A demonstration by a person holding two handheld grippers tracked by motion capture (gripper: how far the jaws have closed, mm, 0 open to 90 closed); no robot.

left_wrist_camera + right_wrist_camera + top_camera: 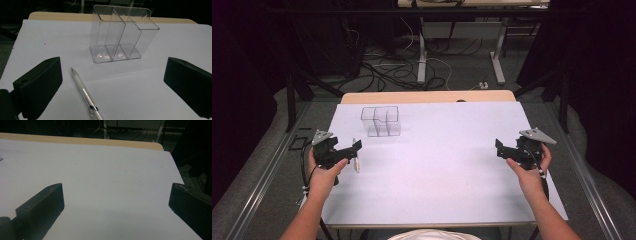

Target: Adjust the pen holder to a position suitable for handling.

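In the high view, a pen [356, 162] is seen lying flat on the white sheet [447, 170], well on the near side of the clear organiser [381, 121], just beside the left gripper [353, 149]; the right gripper [499, 146] is held far to the organiser's right.

In the left gripper view, the jaws are spread wide (nothing is gripped), the pen [83, 92] lying between them, short of the organiser [120, 35].

In the right gripper view, wide-spread jaws are shown over bare sheet [112, 187].
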